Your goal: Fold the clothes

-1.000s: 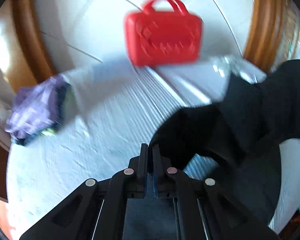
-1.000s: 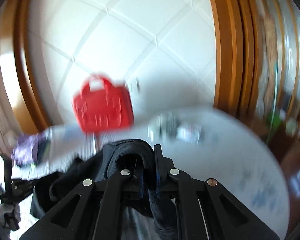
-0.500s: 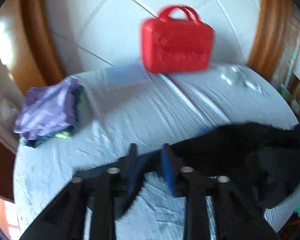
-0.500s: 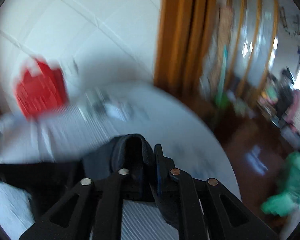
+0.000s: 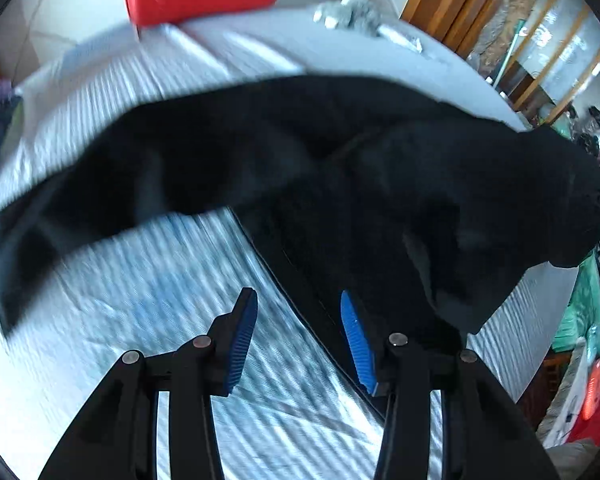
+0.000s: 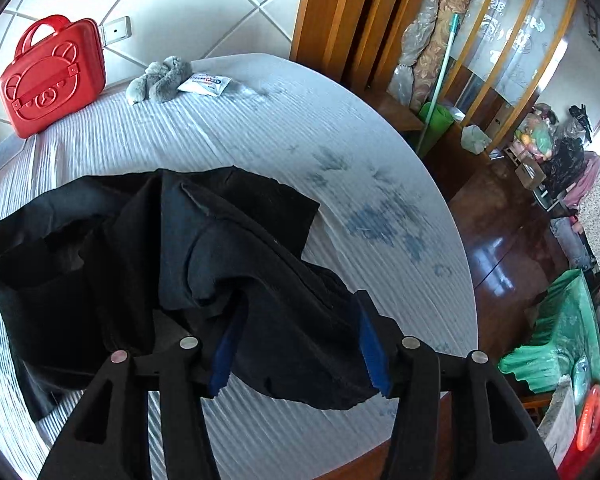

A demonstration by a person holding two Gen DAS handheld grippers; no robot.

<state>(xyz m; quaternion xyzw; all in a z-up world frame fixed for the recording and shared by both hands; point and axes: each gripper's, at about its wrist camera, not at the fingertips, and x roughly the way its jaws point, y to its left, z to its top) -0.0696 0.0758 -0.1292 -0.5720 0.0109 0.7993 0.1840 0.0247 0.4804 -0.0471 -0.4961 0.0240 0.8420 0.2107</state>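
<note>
Both pairs of fingers stand released, gripping nothing. The left gripper (image 5: 295,312) hovers over bare striped bedsheet (image 5: 139,312), with the black garment (image 5: 340,168) spread just ahead and past its right finger. The right gripper (image 6: 300,320) has crumpled black cloth lying loose between and ahead of its fingers (image 6: 372,344). Farther along the bed sit a grey plush toy (image 6: 159,80), a white packet (image 6: 203,82) and a red case (image 6: 51,76) against the wall.
</note>
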